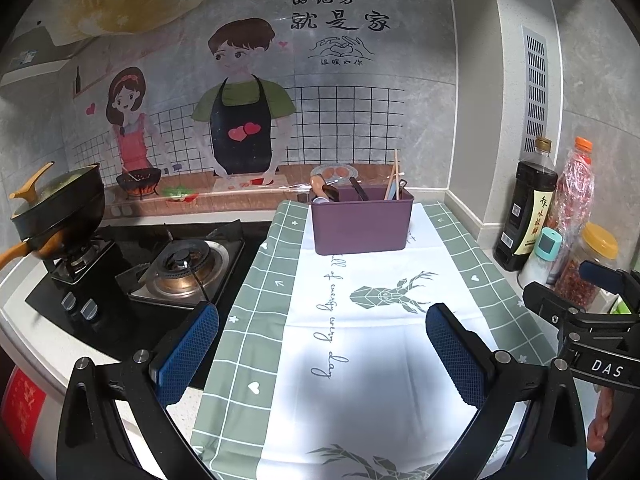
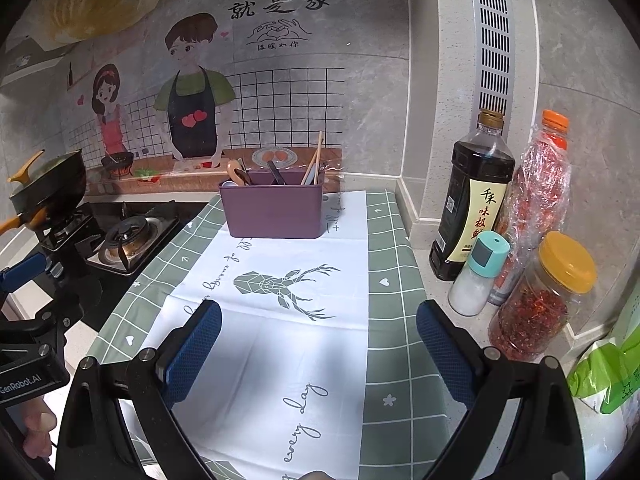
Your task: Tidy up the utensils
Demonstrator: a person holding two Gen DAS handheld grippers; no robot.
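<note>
- At the far end of the cloth [image 1: 360, 360], near the wall, stands the purple box [image 1: 362, 222] with its long side running left to right.
- Inside it the utensils stand on end: the chopsticks [image 1: 394, 176] at the right lean with tips up, and the dark handles [image 1: 358, 189] and a wooden spoon [image 1: 320, 184] lean left.
- The left gripper [image 1: 322, 344] hangs over the cloth, fingers spread, holding nothing.
- The right gripper [image 2: 318, 340] is just the same, fingers wide apart and empty, beside the bottles [image 2: 472, 200].
</note>
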